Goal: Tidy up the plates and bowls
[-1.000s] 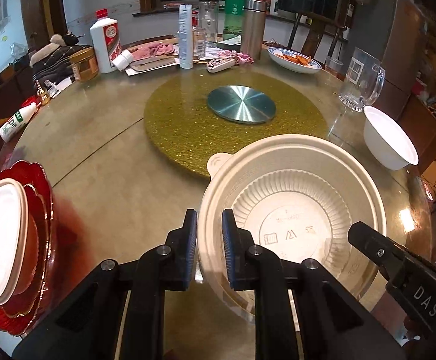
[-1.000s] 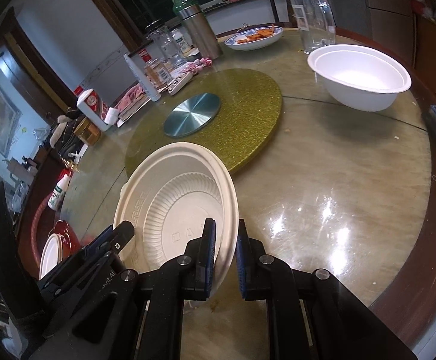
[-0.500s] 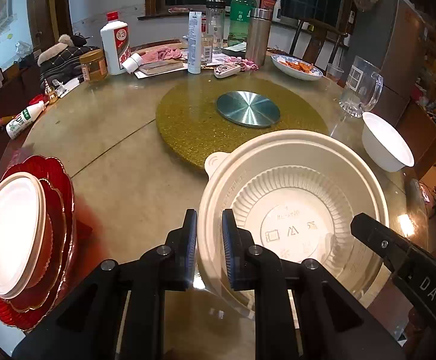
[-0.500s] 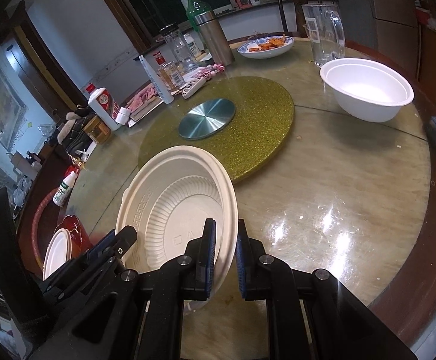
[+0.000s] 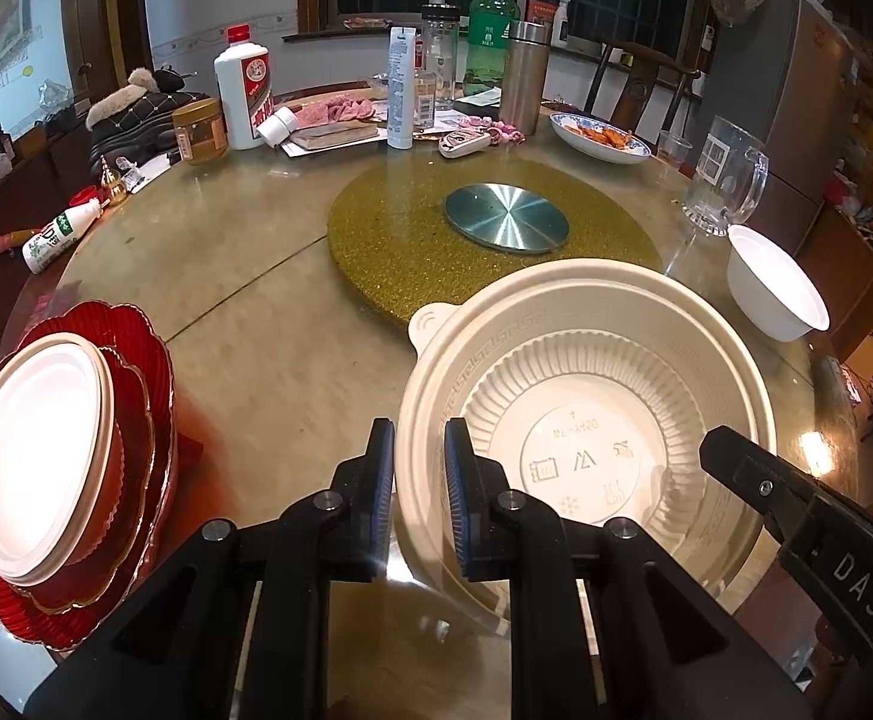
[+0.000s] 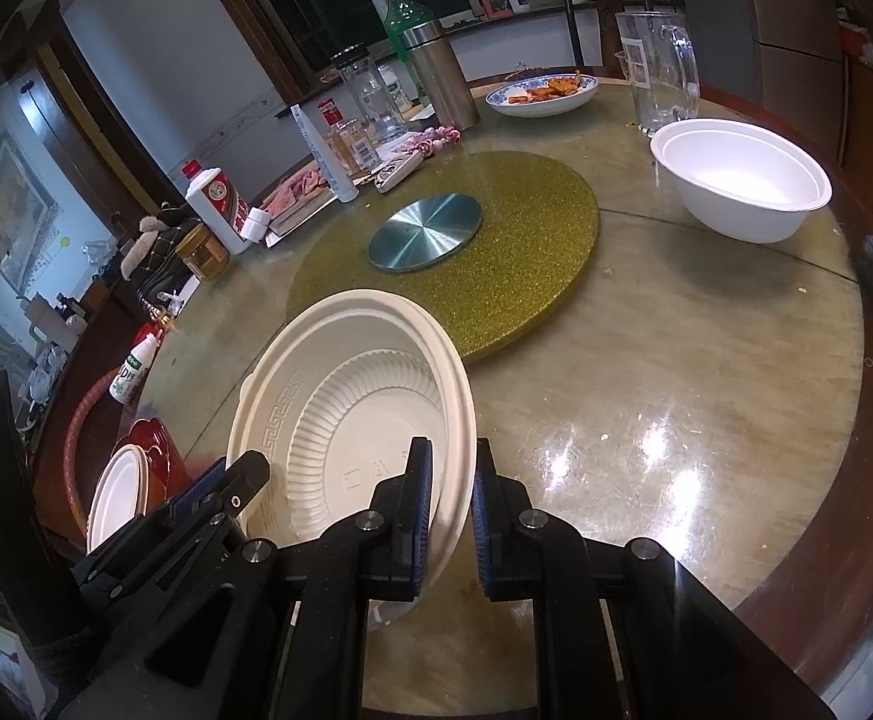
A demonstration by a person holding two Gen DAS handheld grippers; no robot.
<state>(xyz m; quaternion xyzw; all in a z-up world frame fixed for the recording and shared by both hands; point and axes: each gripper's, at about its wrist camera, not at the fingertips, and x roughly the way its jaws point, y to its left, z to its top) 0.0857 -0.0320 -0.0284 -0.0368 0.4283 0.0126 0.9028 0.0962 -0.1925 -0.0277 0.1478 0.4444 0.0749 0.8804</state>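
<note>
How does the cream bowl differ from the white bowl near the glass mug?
The cream bowl is ribbed, patterned at the rim and gripped by both tools, left tool and right tool; the white bowl is plain, standing free on the table. Both are empty.

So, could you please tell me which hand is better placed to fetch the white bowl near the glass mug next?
Right. The white bowl sits on the right tool's side; the left tool is beside the red plate stack. Both clamp the cream bowl's rim, so that must be set down first.
</note>
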